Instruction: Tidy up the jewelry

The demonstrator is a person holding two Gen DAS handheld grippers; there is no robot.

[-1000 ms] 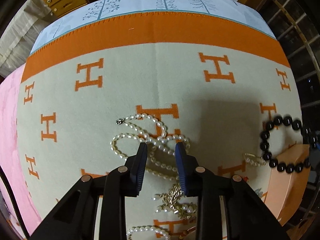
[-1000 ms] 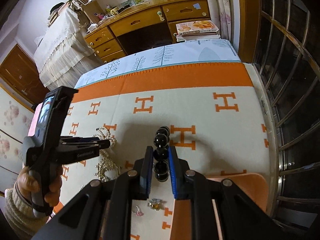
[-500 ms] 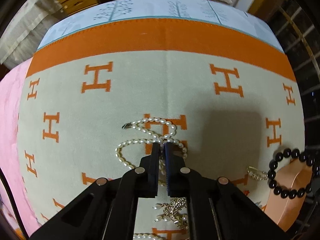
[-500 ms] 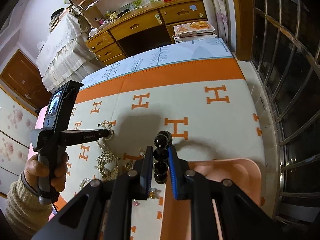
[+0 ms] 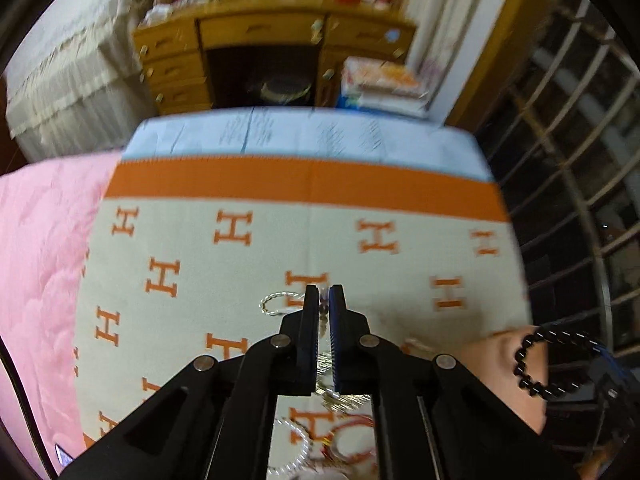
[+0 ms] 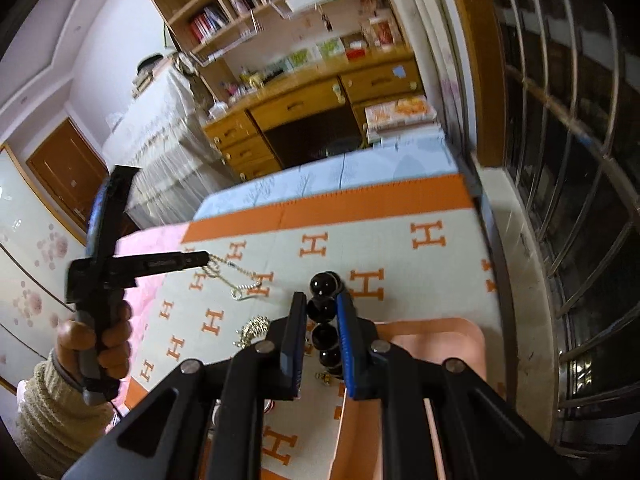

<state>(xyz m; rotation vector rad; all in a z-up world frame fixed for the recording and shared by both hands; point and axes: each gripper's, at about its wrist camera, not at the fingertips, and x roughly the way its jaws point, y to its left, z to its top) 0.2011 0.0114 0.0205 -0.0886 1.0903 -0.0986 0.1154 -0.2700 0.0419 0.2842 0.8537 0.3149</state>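
My left gripper (image 5: pixel 323 295) is shut on the white pearl necklace (image 6: pixel 240 278) and holds it lifted above the blanket; a loop of it (image 5: pixel 274 304) hangs to the left of the fingers. In the right wrist view the left gripper (image 6: pixel 205 257) shows at the left with the necklace dangling from its tip. My right gripper (image 6: pixel 323 312) is shut on the black bead bracelet (image 6: pixel 324 308), held above the peach tray (image 6: pixel 432 344). The bracelet (image 5: pixel 536 364) also shows over the tray (image 5: pixel 492 364) in the left wrist view.
More jewelry lies on the orange-and-cream H blanket (image 5: pixel 240 248): a gold piece (image 6: pixel 252 330), a red bracelet (image 5: pixel 352 436) and another pearl strand (image 5: pixel 300 448). A pink quilt (image 5: pixel 40 260) lies to the left. A wooden desk (image 6: pixel 304 120) stands beyond the bed, and window bars (image 6: pixel 568 200) stand at the right.
My left gripper closed on the pearl necklace and lifted it off the blanket. My right gripper carried the black bracelet up over the peach tray.
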